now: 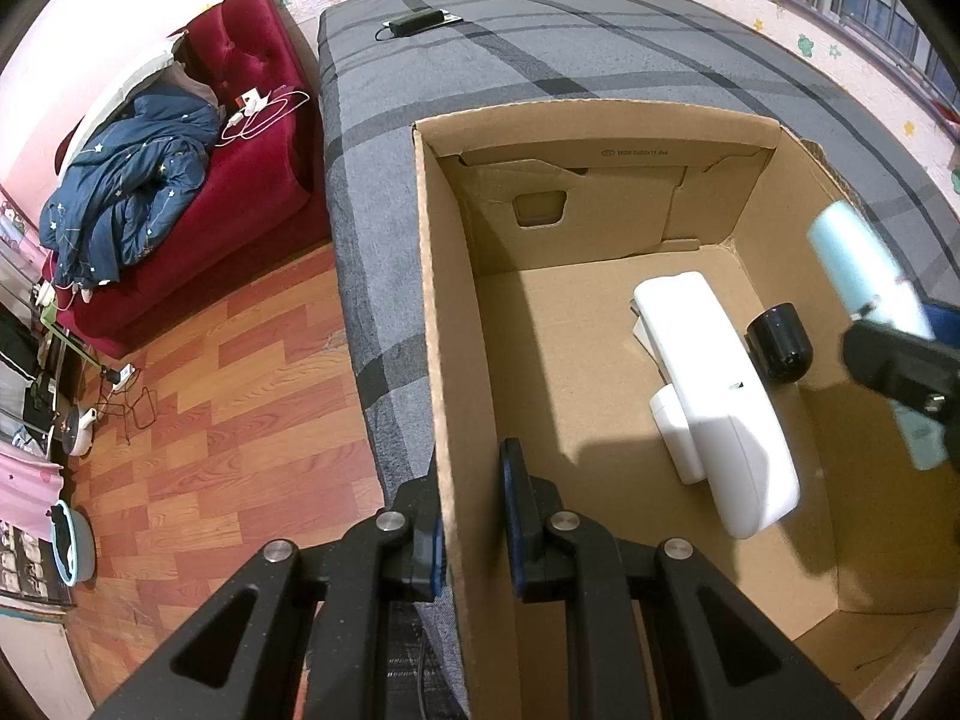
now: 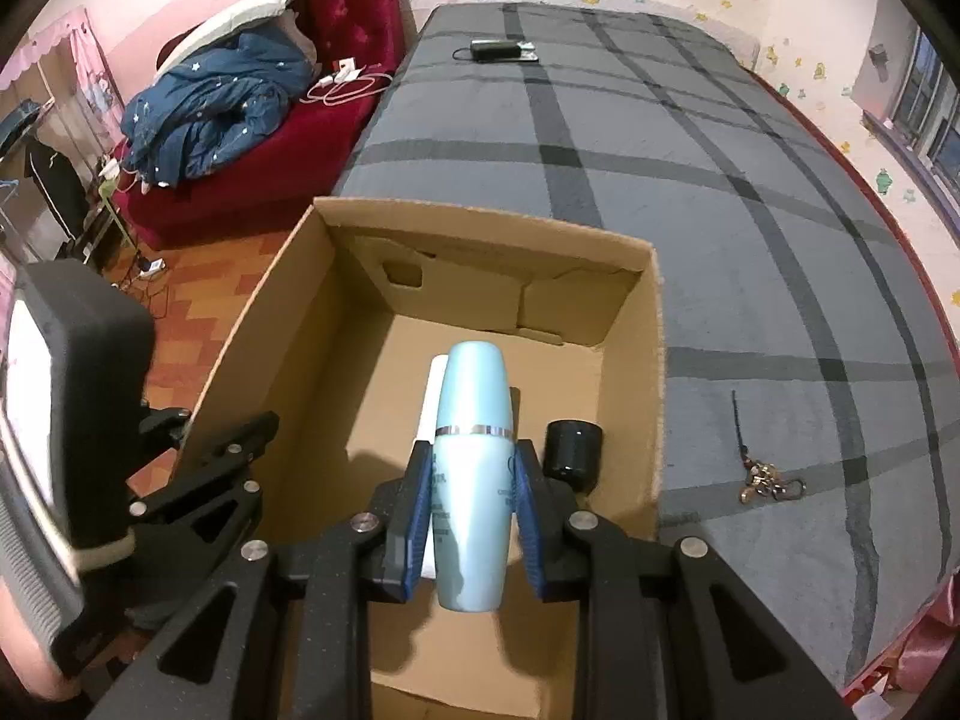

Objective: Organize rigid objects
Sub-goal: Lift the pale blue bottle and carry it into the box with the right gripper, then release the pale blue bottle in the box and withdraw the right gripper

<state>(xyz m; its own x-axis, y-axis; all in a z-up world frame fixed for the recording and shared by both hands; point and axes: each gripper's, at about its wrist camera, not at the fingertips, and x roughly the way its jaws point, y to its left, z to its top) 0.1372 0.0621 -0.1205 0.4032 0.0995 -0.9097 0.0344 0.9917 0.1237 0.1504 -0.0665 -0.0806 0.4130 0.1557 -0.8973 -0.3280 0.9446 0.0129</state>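
Observation:
An open cardboard box (image 1: 456, 324) (image 2: 657, 324) stands on a grey plaid bed. Inside lie a long white device (image 1: 720, 396) and a small black cylinder (image 1: 779, 345) (image 2: 573, 447). My left gripper (image 1: 474, 510) straddles the box's left wall, jaws close on it, one finger inside, one outside. My right gripper (image 2: 474, 504) is shut on a pale blue bottle (image 2: 474, 468) (image 1: 864, 294) and holds it above the box interior, over the white device (image 2: 433, 396).
A black charger (image 2: 495, 50) lies at the bed's far end. A keychain (image 2: 765, 480) lies on the bed right of the box. A red sofa (image 1: 240, 180) with a blue quilt stands left, across wooden floor (image 1: 210, 420).

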